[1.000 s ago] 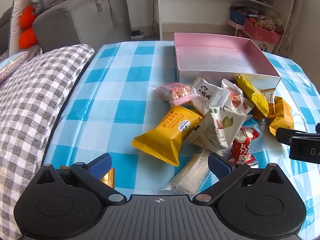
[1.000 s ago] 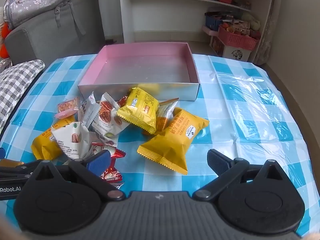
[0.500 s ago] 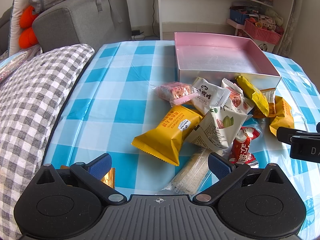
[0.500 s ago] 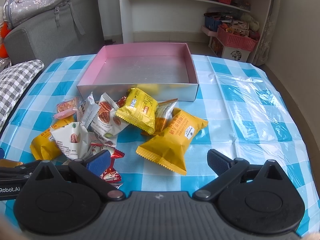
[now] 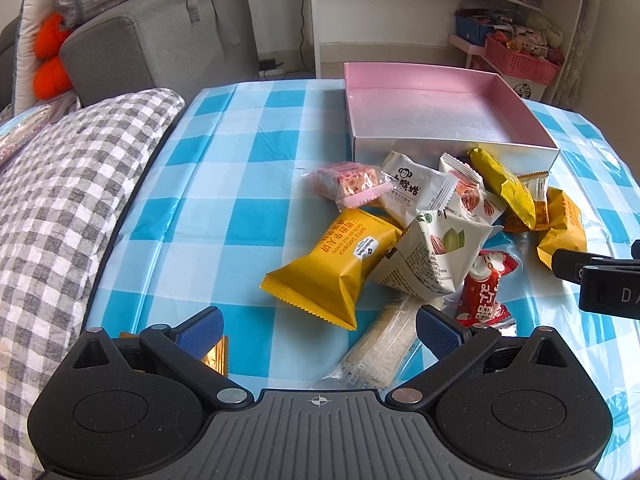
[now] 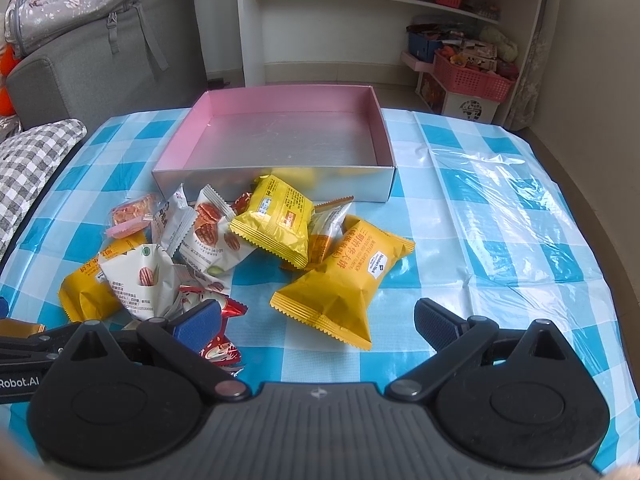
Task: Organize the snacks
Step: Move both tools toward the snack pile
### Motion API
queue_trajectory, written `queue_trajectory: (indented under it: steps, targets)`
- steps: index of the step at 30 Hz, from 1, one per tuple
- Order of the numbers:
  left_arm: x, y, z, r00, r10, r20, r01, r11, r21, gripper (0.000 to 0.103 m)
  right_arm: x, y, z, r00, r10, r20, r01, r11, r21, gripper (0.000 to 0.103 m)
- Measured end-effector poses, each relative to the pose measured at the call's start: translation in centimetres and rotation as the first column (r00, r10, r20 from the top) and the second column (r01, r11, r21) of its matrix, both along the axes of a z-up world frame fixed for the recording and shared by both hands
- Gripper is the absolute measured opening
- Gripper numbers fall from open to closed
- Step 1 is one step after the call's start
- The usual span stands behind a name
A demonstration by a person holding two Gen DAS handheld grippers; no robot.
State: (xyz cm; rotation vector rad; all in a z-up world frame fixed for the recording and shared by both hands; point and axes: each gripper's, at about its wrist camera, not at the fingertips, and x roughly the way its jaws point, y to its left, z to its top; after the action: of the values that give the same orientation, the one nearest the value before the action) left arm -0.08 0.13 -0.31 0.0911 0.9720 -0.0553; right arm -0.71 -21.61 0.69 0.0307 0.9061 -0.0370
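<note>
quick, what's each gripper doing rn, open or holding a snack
Left gripper: open, holding nothing, fingers spread above the big yellow packet.
Right gripper: open, holding nothing, the other yellow packet lies in front of it.

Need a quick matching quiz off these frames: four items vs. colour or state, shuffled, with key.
Items:
1. box
2. waffle sandwich pack
3. left tongs
4. clear wrapper snack

States:
A. open, holding nothing
B. pink inside, no snacks in it
C. yellow, lying in front of the right tongs
D. pink-edged, at the pile's left side

Pairs: 1-B, 2-C, 3-A, 4-D
</note>
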Motion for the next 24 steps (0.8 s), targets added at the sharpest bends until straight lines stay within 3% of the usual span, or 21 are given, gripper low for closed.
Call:
queue_trajectory:
  steps: [6, 10, 18, 24]
  targets:
    - [0.4, -0.3, -0.1, 0.999, -0.028, 0.023, 0.027, 0.999, 0.035, 0.103, 0.6, -0.4, 0.4, 1.0, 0.0, -0.002, 0.0, 1.0, 0.025, 0.103]
    - [0.6, -0.2, -0.3, 0.999, -0.038, -0.003, 0.038, 0.999, 0.037, 0.103, 0.7, -1.0, 0.4, 1.0, -0.012, 0.02, 0.012, 1.0, 0.003, 0.103]
    - [1.4, -0.1, -0.2, 0.997, -0.08, -0.006, 0.08, 0.996, -0.03, 0.103, 1.6, -2.3, 0.2, 0.999, -0.014, 0.046, 0.011, 0.998, 0.065, 0.103]
    - [2.6, -0.5, 0.3, 0.985, -0.161, 0.069, 0.165, 0.985, -0.057, 0.101, 3.4, -4.2, 0.0, 0.998, -0.022, -0.053, 0.028, 0.993, 0.112, 0.1]
